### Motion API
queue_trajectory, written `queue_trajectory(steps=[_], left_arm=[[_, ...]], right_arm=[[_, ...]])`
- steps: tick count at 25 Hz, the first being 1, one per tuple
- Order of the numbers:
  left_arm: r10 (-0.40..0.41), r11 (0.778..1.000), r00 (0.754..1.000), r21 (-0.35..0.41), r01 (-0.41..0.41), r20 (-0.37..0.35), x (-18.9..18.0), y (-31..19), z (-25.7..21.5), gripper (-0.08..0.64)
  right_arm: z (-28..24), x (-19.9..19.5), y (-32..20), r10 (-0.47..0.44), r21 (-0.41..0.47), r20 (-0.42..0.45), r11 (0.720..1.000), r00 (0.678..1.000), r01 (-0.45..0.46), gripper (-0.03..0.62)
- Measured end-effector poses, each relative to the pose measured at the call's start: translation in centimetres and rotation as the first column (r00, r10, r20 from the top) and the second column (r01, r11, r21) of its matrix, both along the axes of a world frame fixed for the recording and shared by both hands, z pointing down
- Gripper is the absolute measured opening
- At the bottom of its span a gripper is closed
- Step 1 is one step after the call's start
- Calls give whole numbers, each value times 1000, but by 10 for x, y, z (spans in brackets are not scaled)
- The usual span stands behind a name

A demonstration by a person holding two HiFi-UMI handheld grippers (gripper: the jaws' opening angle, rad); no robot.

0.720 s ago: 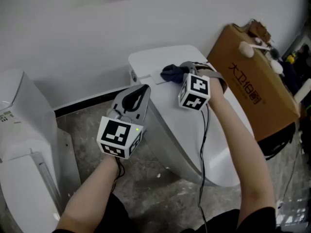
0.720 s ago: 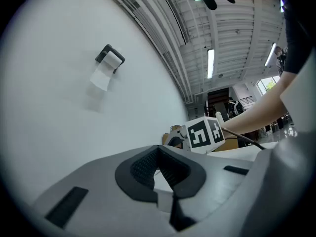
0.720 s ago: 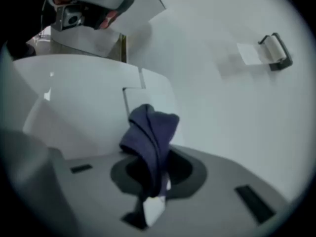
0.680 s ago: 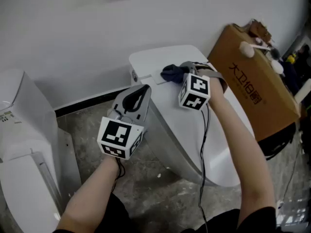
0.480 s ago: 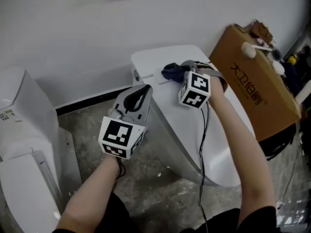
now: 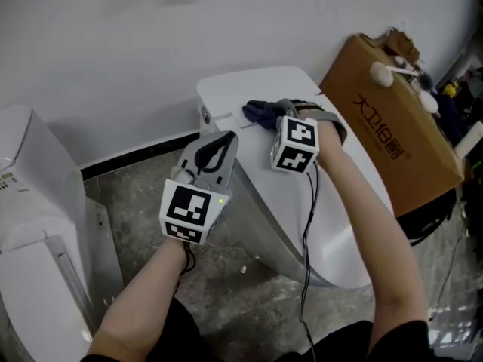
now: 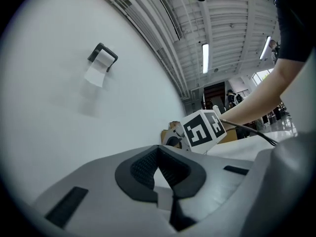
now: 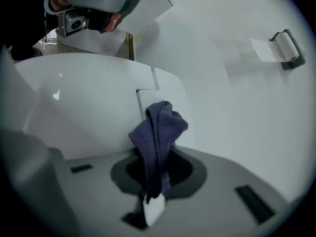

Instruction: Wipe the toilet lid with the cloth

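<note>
A white toilet with its lid (image 6: 332, 202) down fills the middle of the head view. My right gripper (image 6: 278, 113) is shut on a dark blue cloth (image 6: 260, 112), which rests bunched on the toilet's rear top near the lid hinge. In the right gripper view the cloth (image 8: 157, 137) hangs pinched between the jaws over the white lid (image 8: 89, 102). My left gripper (image 6: 215, 148) hovers beside the toilet's left flank, shut and empty; in the left gripper view its dark pads (image 7: 140, 169) meet with nothing between them.
A brown cardboard box (image 6: 389, 138) leans to the right of the toilet. A second white toilet (image 6: 34, 225) stands at the left. The white wall behind carries a paper holder (image 7: 102, 58). The floor (image 6: 226, 308) is grey stone.
The right gripper and the cloth have shifted slightly left on the toilet's rear top. The left gripper has edged a little right and closer to the toilet.
</note>
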State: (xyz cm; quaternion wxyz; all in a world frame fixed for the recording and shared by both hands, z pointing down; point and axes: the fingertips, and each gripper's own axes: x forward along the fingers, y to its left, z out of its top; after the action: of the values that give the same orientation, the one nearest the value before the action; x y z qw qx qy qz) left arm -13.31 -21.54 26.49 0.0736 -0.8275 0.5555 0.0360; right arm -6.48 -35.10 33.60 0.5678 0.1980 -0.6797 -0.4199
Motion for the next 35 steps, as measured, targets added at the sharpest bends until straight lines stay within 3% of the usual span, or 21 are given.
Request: queue_trajectory(steps=[11, 35], left_arm=[[0, 1000, 1000, -25, -1, -31, -1, -6, 7, 11], [25, 998, 998, -61, -29, -64, 3, -9, 19, 11]], right_arm=[[2, -2, 27, -27, -90, -53, 996, 998, 22, 66], [9, 3, 95, -64, -130, -56, 990, 996, 56, 66]])
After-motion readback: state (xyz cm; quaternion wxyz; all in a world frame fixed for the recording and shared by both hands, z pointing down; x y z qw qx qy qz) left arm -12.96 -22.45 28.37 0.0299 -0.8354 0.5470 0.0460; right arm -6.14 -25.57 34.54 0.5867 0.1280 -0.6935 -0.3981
